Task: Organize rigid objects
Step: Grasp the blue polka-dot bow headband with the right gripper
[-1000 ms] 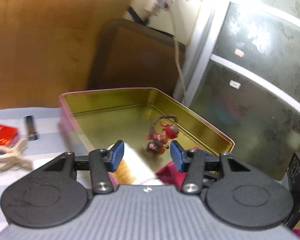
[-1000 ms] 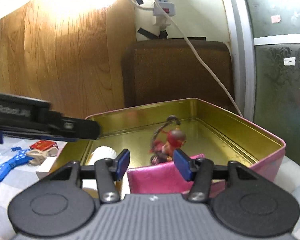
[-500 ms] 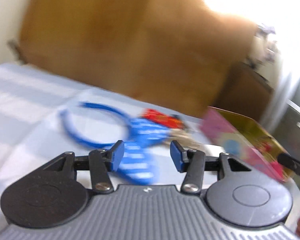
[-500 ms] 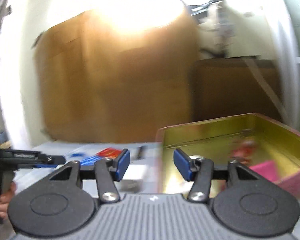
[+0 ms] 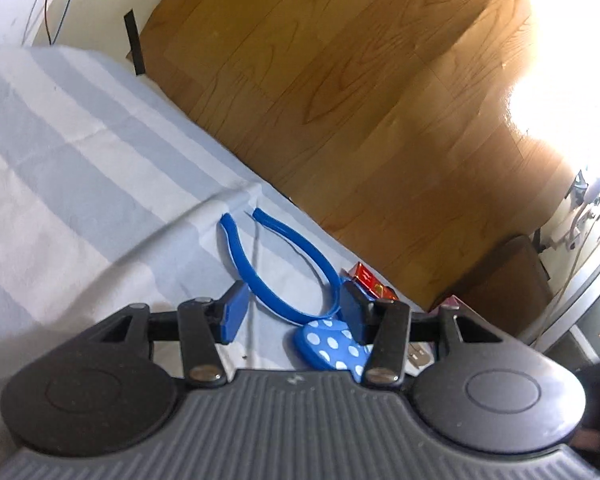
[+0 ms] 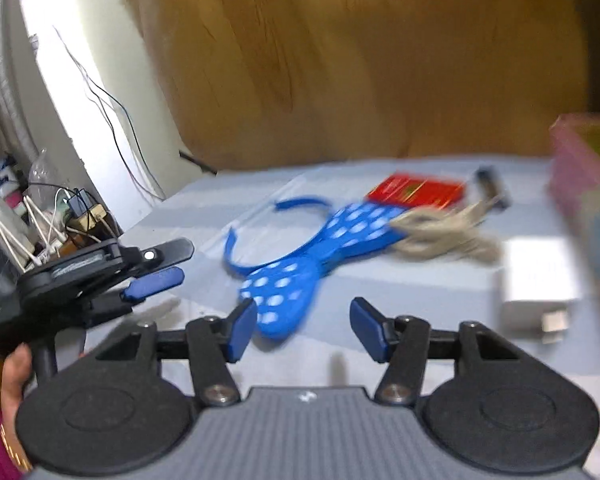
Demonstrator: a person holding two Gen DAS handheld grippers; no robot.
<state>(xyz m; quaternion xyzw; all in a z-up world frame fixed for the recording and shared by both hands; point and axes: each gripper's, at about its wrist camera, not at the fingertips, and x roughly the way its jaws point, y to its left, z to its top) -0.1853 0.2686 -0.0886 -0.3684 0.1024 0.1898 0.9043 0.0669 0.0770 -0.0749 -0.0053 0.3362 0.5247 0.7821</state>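
Observation:
A blue headband (image 5: 288, 248) with a white-dotted bow (image 5: 328, 344) lies on the striped cloth (image 5: 80, 184). My left gripper (image 5: 294, 312) hovers low over it. It is open, the band's curve shows between its pads, and the bow sits beside the right pad without being pressed. In the right wrist view the bow (image 6: 296, 280) lies just ahead of my right gripper (image 6: 306, 330). Its jaws are opening, with only the bow's near tip by the left pad. The left gripper (image 6: 176, 264) comes in from the left there.
Beyond the bow lie a red box (image 6: 416, 192), a beige cord bundle (image 6: 440, 236), a small dark stick (image 6: 490, 186) and a white plug adapter (image 6: 540, 284). The pink tin (image 6: 576, 176) stands at the right. A wooden panel backs the cloth. A hand (image 6: 14, 376) holds the left tool.
Both views have swung left, away from the open tin and its red figure, onto the headband on the cloth. The left gripper has rolled and dropped closer to the band. Neither took hold of anything.

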